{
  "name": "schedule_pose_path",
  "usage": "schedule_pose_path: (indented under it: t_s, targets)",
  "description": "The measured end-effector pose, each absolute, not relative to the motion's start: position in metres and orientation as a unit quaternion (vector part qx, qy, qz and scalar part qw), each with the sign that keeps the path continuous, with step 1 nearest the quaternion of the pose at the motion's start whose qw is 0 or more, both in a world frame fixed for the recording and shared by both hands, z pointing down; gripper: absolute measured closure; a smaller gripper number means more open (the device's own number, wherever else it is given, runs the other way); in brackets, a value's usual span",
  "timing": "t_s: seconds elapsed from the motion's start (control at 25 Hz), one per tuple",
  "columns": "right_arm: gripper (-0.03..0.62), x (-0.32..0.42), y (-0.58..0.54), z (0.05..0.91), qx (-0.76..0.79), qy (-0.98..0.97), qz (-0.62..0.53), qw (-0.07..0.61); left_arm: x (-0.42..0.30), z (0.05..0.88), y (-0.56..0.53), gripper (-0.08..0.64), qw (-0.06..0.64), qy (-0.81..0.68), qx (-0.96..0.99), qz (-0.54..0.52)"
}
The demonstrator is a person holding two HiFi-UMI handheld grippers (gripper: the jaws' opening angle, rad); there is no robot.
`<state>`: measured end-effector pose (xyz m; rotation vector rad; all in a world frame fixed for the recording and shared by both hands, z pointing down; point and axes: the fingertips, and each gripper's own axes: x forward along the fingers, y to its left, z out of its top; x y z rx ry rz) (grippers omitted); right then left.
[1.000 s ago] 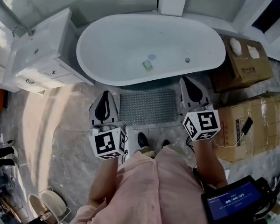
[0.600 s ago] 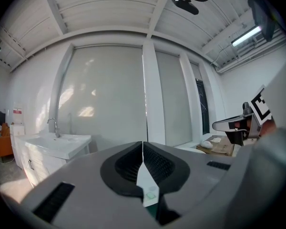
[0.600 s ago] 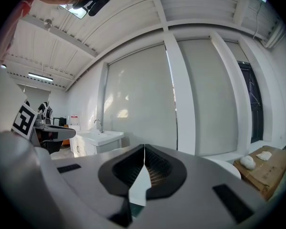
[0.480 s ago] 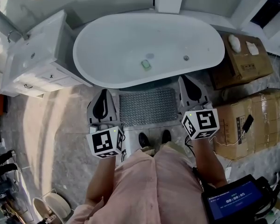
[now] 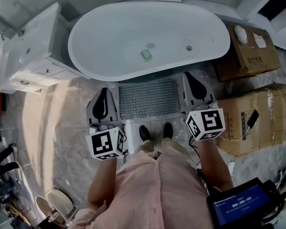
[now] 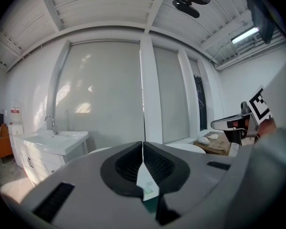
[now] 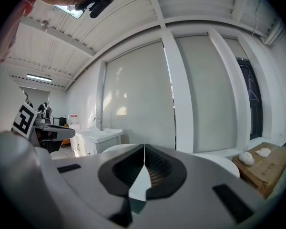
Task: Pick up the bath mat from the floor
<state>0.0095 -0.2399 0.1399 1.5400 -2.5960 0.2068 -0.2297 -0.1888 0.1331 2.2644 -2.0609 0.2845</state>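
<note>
A grey textured bath mat lies flat on the floor in front of the white bathtub, just ahead of the person's shoes. In the head view my left gripper hangs shut at the mat's left edge, high above the floor. My right gripper is shut at the mat's right edge. Each holds nothing. In the left gripper view the left gripper has its jaws pressed together, pointing at the blinds. The right gripper in its own view is the same, with the tub rim below.
A white vanity with sink stands left of the tub. Cardboard boxes line the right side. A small green item lies in the tub. A tablet hangs at bottom right. White basins sit at lower left.
The view has shifted so the tub and mat sit slightly higher and the shoes show more. Both grippers stay shut beside the mat.
</note>
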Motion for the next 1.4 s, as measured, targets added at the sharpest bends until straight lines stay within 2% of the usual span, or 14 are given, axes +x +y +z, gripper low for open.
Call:
schedule_pose_path:
  t_s: [0.96,1.4]
  targets:
    - [0.574,0.052,-0.190,0.294,0.513,-0.822,0.187,0.159,-0.222,0.277,-0.146,0.531,0.147,-0.656,0.715,0.191]
    - [0.574,0.081,-0.172,0.390,0.506,-0.800,0.245,0.210,-0.216,0.370,-0.130,0.531,0.209,-0.650,0.690,0.239]
